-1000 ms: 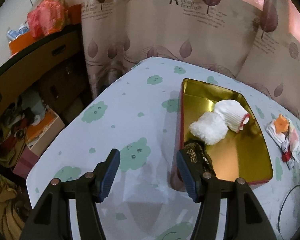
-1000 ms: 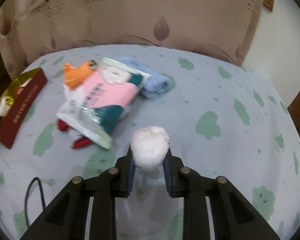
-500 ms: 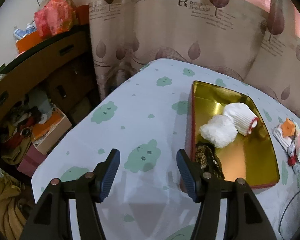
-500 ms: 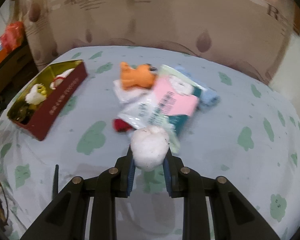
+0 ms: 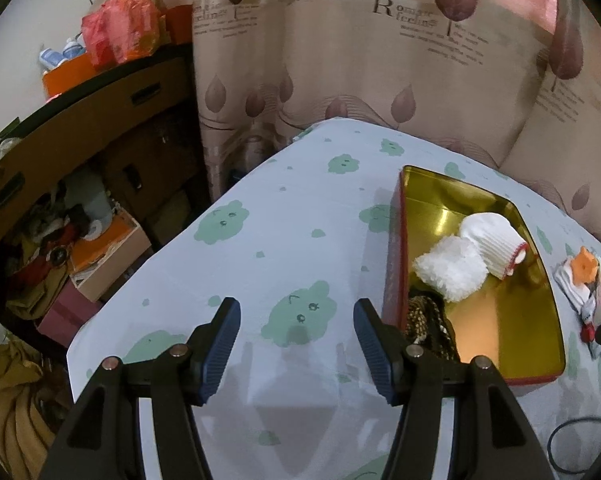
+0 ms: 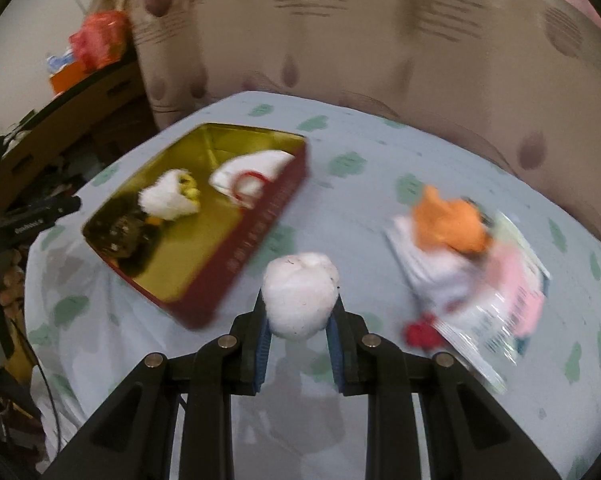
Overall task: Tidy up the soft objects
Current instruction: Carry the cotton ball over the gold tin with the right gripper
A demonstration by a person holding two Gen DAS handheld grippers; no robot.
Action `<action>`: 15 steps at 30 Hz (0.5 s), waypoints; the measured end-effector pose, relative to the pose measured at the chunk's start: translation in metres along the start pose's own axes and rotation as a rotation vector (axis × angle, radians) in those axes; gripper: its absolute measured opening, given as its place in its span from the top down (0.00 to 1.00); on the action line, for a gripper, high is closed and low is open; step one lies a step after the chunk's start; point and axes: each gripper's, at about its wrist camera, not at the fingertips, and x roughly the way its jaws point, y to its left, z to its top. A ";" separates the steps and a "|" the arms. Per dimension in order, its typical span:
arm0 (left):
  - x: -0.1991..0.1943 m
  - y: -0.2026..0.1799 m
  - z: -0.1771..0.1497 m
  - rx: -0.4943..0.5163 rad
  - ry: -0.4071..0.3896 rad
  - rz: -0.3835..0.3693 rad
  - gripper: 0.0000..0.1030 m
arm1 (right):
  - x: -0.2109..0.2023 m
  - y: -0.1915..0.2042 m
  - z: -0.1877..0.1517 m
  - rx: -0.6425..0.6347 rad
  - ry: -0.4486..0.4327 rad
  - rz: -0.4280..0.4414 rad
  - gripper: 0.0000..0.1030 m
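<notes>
The right tool point(image 6: 299, 332) pinches a white fluffy ball point(image 6: 299, 294) at lower centre; the left tool point(image 5: 296, 344) stands spread beside the gold tin point(image 5: 512, 320).

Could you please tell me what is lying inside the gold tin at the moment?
Inside the gold tin: a fluffy white toy, a white knitted piece with red trim and a dark patterned item, partly hidden behind the left gripper.
</notes>
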 end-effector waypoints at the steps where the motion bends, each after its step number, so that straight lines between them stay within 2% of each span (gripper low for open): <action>1: 0.000 0.001 0.000 -0.003 0.002 0.004 0.41 | 0.003 0.006 0.005 -0.011 0.000 0.015 0.78; 7: 0.001 0.005 0.000 -0.009 0.001 0.051 0.41 | 0.026 0.048 0.031 -0.084 0.007 0.068 0.78; 15: 0.002 0.013 0.001 -0.034 0.008 0.077 0.41 | 0.055 0.074 0.049 -0.122 0.028 0.072 0.76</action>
